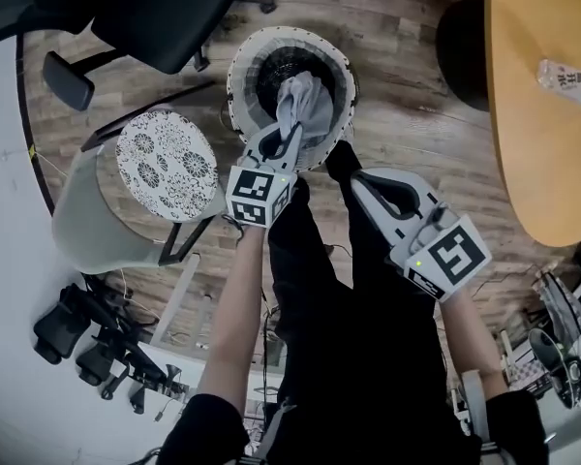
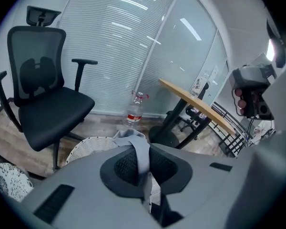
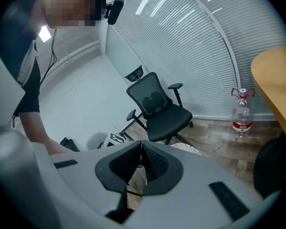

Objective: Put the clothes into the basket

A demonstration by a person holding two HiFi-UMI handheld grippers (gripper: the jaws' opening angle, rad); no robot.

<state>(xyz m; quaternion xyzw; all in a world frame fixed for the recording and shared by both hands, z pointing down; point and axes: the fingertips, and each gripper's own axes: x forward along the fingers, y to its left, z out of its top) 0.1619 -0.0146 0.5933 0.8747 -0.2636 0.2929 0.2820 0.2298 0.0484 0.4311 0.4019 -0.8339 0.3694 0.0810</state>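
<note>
Cloth [image 1: 303,105], grey, pinched in the closed left gripper [image 1: 283,145] over the basket [image 1: 238,77] mouth. Lower it past the rim before opening the jaws; keep the closed, empty right gripper [image 1: 360,180] clear.

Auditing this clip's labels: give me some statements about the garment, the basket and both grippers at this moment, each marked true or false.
1. The left gripper is shut on the grey garment, which hangs over the white basket. True.
2. The garment lies loose in the basket, free of any gripper. False: the left gripper's fingers hold it.
3. The right gripper holds a second piece of clothing. False: its fingers are shut with nothing between them.
4. A water bottle stands on the floor. True.
</note>
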